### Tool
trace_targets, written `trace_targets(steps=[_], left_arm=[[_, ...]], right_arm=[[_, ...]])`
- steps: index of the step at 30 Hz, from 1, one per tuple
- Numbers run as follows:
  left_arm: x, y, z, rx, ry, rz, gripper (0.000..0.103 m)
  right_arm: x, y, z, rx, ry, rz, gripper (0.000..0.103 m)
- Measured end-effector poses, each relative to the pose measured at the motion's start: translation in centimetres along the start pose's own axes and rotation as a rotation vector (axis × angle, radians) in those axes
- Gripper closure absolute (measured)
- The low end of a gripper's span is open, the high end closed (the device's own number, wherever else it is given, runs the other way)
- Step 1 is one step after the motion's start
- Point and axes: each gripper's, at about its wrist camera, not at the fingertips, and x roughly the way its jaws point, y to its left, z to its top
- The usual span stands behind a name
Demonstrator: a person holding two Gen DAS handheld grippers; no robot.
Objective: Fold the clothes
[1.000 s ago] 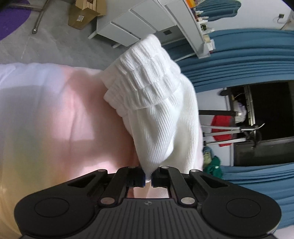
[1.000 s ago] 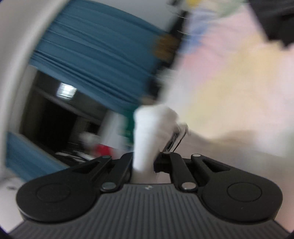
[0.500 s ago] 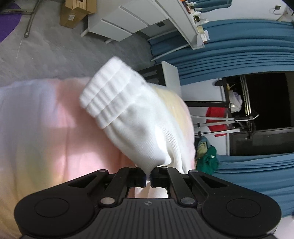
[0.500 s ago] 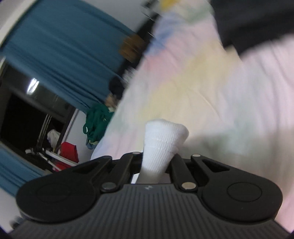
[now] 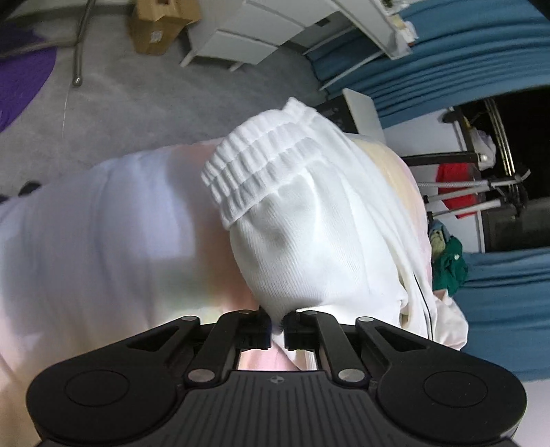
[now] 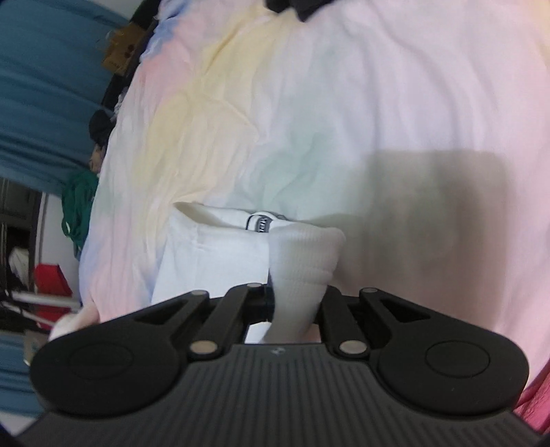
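A white ribbed sock (image 5: pixel 299 240) fills the middle of the left wrist view, its elastic cuff (image 5: pixel 261 172) on top. My left gripper (image 5: pixel 278 325) is shut on the sock's lower end, above a pastel bedsheet (image 5: pixel 103 240). In the right wrist view my right gripper (image 6: pixel 295 302) is shut on a white sock end (image 6: pixel 302 264). A folded white garment (image 6: pixel 206 254) with a small label lies on the sheet (image 6: pixel 343 103) just beyond and left of it.
A dark garment (image 6: pixel 292 7) lies at the bed's far edge. A white drawer unit (image 5: pixel 247 31) and cardboard box (image 5: pixel 158 24) stand on the grey floor. Blue curtains (image 5: pixel 447 51), a red item (image 5: pixel 457 185) and green cloth (image 5: pixel 450 264) are at the right.
The left gripper has swung with the sock, whose cuff now sits higher and more central. The right gripper has come down close over the bed with its sock end; the folded white garment now shows.
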Motion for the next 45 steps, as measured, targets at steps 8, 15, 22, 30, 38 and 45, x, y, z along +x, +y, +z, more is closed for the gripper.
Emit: trace_targets(steps=[8,15,22,30,38,45], left_arm=[[-5.0,-7.1,-2.8,0.346,-0.208,0.191,0.043],[-3.6,-16.5,-7.5,0.609,-0.324,0.190,0.028],[-0.5,-24.4,-14.7,0.812,-0.327,0.091,0.028],[6.2,-30.5,-21.6,0.958,-0.267,-0.006,0.028],[12.7,-33.5,-25.6,1.029,-0.249,-0.066,0.029],[17.0,-32.9,-27.0,1.050,-0.224,-0.055,0.029]], right_arm=[[-3.8,4.4,-1.3,-0.212,-0.215,0.047,0.029],[-6.1,8.0,-3.6,-0.429,-0.358,0.092,0.027],[-7.9,10.7,-6.8,-0.647,-0.392,0.235,0.027],[-7.7,11.5,-8.8,-0.702,-0.255,0.393,0.027],[-6.6,12.7,-11.2,-0.741,-0.103,0.532,0.027],[-5.0,13.4,-12.6,-0.691,0.052,0.609,0.027]])
